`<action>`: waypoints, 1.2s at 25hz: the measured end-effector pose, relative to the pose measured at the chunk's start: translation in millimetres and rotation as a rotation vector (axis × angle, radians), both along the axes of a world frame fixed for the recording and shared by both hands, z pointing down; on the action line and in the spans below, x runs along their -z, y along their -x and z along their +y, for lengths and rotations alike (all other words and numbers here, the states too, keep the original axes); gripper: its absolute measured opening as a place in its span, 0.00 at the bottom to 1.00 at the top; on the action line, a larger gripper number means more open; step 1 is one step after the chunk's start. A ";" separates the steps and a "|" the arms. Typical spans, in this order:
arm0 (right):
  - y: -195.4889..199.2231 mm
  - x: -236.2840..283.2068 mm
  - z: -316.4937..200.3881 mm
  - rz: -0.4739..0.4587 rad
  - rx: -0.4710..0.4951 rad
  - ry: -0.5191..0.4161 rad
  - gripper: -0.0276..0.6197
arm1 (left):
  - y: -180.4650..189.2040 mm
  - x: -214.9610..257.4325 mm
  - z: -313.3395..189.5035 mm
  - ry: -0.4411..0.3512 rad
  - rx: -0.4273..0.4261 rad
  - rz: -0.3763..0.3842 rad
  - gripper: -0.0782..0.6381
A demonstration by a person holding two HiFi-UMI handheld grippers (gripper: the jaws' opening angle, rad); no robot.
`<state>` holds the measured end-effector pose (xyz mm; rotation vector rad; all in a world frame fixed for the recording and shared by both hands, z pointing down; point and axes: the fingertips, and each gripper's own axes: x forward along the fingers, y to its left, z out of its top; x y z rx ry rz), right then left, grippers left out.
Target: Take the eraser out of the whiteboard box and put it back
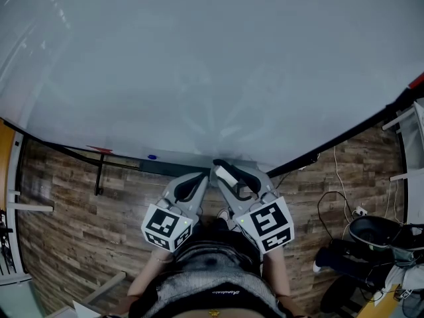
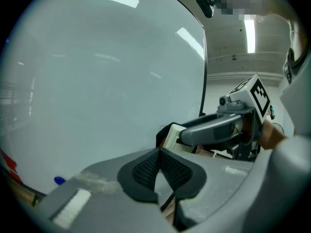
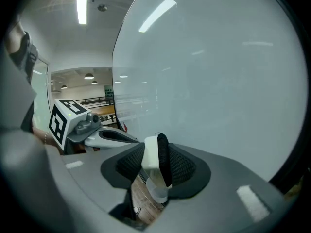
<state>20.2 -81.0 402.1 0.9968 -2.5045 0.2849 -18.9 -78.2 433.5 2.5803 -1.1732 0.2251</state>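
At the foot of the whiteboard (image 1: 199, 65), over its dark tray (image 1: 165, 167), the right tool (image 1: 224, 171) is gripping the eraser (image 3: 156, 159), white back and black felt pinched between its pads. The left tool (image 2: 159, 153) is hovering just beside it, jaws closed together on nothing. A small blue object (image 1: 152, 157) is sitting at the board's lower edge further left, near a red piece (image 1: 101, 150). Cables (image 1: 334, 207) are lying on the wooden floor (image 1: 66, 217).

The whiteboard (image 1: 199, 58) before me is glossy and smooth; eraser (image 3: 154, 161) white plastic with, I think, black felt; floor (image 1: 79, 211) grainy wood.
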 end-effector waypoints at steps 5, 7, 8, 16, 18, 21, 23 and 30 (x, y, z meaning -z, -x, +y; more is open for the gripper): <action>0.5 -15.1 -3.2 0.006 0.001 0.021 0.28 | 2.9 -1.7 0.0 0.004 0.009 -0.003 0.11; 2.2 -22.4 -3.1 0.011 0.001 0.028 0.28 | 5.1 -3.8 1.3 0.005 0.013 -0.002 0.11; 2.9 -26.1 -3.1 0.012 0.001 0.032 0.28 | 6.1 -4.5 2.0 0.005 0.015 -0.001 0.11; 0.6 -53.7 -6.5 0.030 -0.001 0.075 0.28 | 8.5 -5.5 1.2 0.010 0.025 -0.002 0.11; 2.3 -60.7 -3.9 0.035 0.000 0.086 0.28 | 11.4 -8.1 4.5 0.013 0.028 -0.004 0.11; 1.1 -70.4 -8.0 0.041 0.000 0.104 0.28 | 11.9 -10.5 1.5 0.022 0.032 -0.005 0.11; 0.3 -76.0 -11.5 0.038 -0.001 0.117 0.28 | 11.5 -11.5 -1.1 0.027 0.033 -0.007 0.11; 0.4 -96.5 -16.8 0.037 0.004 0.145 0.28 | 10.0 -14.2 -4.1 0.036 0.036 -0.009 0.11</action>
